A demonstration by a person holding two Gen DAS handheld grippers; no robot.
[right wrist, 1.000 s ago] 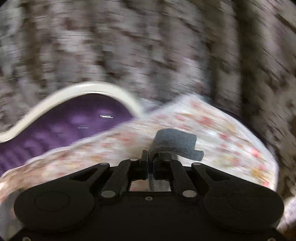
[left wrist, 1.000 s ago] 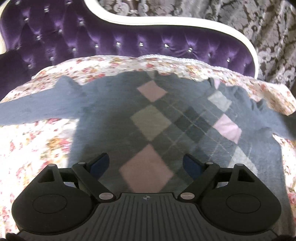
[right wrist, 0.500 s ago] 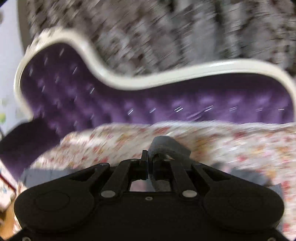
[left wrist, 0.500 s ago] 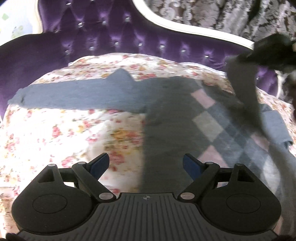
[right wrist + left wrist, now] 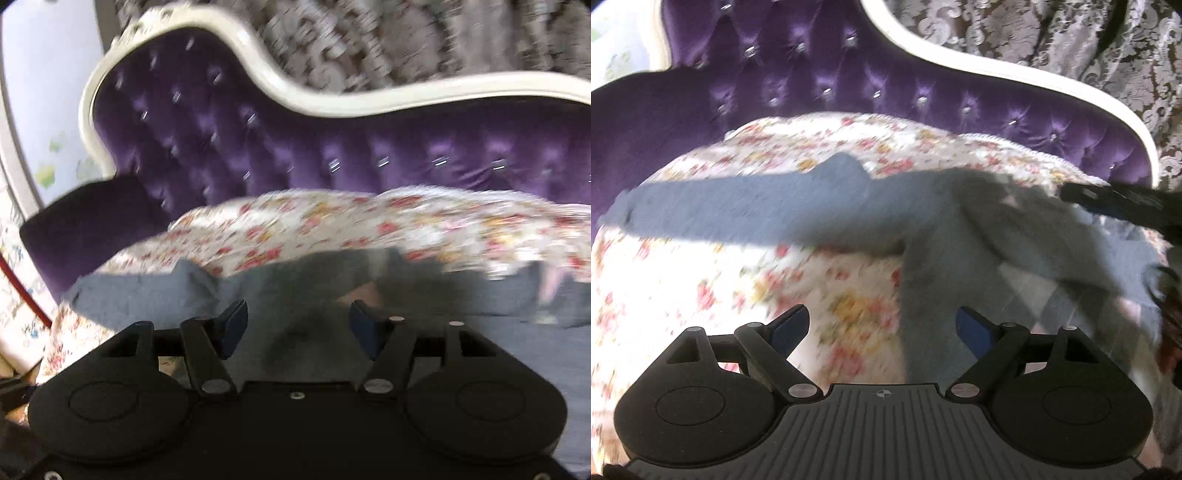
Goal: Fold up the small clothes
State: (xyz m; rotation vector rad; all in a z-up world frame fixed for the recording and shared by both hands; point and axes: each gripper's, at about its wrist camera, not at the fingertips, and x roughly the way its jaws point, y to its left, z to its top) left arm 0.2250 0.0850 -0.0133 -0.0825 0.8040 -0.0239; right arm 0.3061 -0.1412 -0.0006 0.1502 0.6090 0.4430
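Observation:
A small grey sweater (image 5: pixel 934 236) with a pink and grey argyle front lies on a floral cover (image 5: pixel 720 280). Its left sleeve (image 5: pixel 738 210) stretches out flat to the left. Its right sleeve (image 5: pixel 1052 236) is folded across the body. My left gripper (image 5: pixel 882 326) is open and empty, hovering over the sweater's left edge. My right gripper (image 5: pixel 295 325) is open just above the folded sleeve (image 5: pixel 306 295); it also shows as a dark shape at the right of the left wrist view (image 5: pixel 1115 203).
The floral cover (image 5: pixel 332 221) sits on a purple tufted sofa (image 5: pixel 812 74) with a white frame (image 5: pixel 332 99). Patterned grey curtains (image 5: pixel 1071 37) hang behind. The sofa's dark armrest (image 5: pixel 74 229) is at the left.
My right gripper carried the right sleeve leftward across the sweater body, then opened and let it go. My left gripper shifted left, staying open.

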